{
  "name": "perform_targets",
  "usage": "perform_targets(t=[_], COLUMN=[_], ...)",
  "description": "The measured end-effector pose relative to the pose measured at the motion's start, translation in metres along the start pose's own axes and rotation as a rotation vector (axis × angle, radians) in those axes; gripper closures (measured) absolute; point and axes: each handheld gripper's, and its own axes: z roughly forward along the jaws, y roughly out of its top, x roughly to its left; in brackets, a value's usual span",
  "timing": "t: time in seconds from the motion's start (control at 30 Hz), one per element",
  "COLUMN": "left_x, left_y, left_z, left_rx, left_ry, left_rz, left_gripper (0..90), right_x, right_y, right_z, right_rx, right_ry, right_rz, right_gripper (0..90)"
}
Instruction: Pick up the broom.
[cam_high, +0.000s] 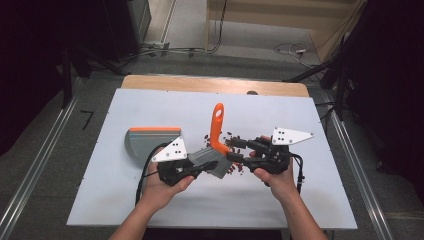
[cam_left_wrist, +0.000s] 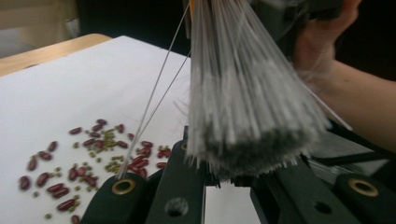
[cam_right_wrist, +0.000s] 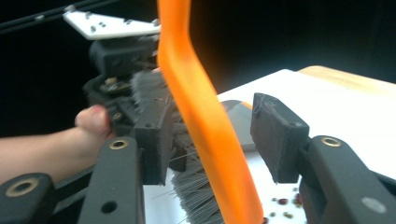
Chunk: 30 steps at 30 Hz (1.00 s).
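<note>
A hand brush lies in the middle of the white board (cam_high: 100, 200), its orange handle (cam_high: 217, 125) pointing away from me and its grey bristles (cam_high: 206, 159) toward my left. My left gripper (cam_high: 200, 167) is shut on the bristle head; in the left gripper view the bristles (cam_left_wrist: 247, 107) fan out from between its jaws (cam_left_wrist: 229, 186). My right gripper (cam_high: 236, 150) stands open around the lower handle. In the right gripper view the handle (cam_right_wrist: 201, 116) passes between the pads, and a gap shows at the right pad (cam_right_wrist: 275, 135). Red and green beans (cam_high: 234, 167) (cam_left_wrist: 93, 154) lie scattered by the brush.
A grey dustpan with an orange edge (cam_high: 152, 141) rests on the board left of the brush. The board's wooden back edge (cam_high: 215, 84) lies beyond. Floor, cables and metal rails surround the table. My right hand (cam_left_wrist: 322, 42) shows behind the bristles.
</note>
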Motion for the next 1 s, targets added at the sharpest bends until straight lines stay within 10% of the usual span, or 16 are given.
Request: perform_targets(t=[0.37,1.0], left_x=[-0.0037,0.0003], left_y=[-0.0012,-0.0043], left_z=[0.0028,0.0026], left_rx=[0.006,-0.003], left_ry=[-0.121,-0.202], left_rz=[0.03,-0.014], left_gripper=[86.2,82.8], right_x=[0.0036,0.0077], right_y=[-0.0037,-0.0034], right_z=[0.0104,0.0089], right_rx=[0.03,0.048], right_ry=[0.16,0.194], right_rz=[-0.005,-0.005], right_gripper=[60.0,69.0])
